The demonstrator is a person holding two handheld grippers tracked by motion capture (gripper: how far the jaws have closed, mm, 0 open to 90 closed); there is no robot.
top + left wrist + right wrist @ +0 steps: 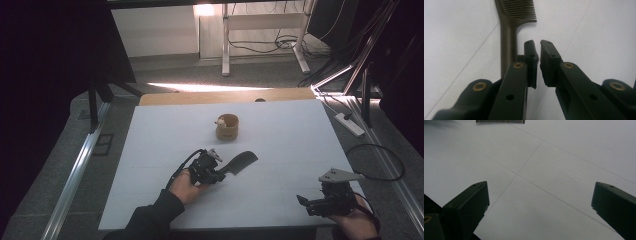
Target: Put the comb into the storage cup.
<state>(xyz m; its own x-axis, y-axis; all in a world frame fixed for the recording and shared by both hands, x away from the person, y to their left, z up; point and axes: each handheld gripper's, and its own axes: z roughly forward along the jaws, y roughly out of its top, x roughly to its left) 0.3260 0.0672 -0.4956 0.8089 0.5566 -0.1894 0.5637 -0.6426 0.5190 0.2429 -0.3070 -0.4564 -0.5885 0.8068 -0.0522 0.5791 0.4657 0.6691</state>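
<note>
My left gripper (pixel 537 44) sat w/ jaws nearly shut on nothing, comb (pixel 239 163) lying free just beside it mid-worktop, handle toward me. Right gripper (pixel 303 202), jaws wide, idled at near right corner, out of the way.

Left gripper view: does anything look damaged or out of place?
Yes. The left gripper has chipped, ragged black rubber pads. Its jaws are nearly together, gripping nothing; the dark plastic comb lies beside them on the white table.
</note>
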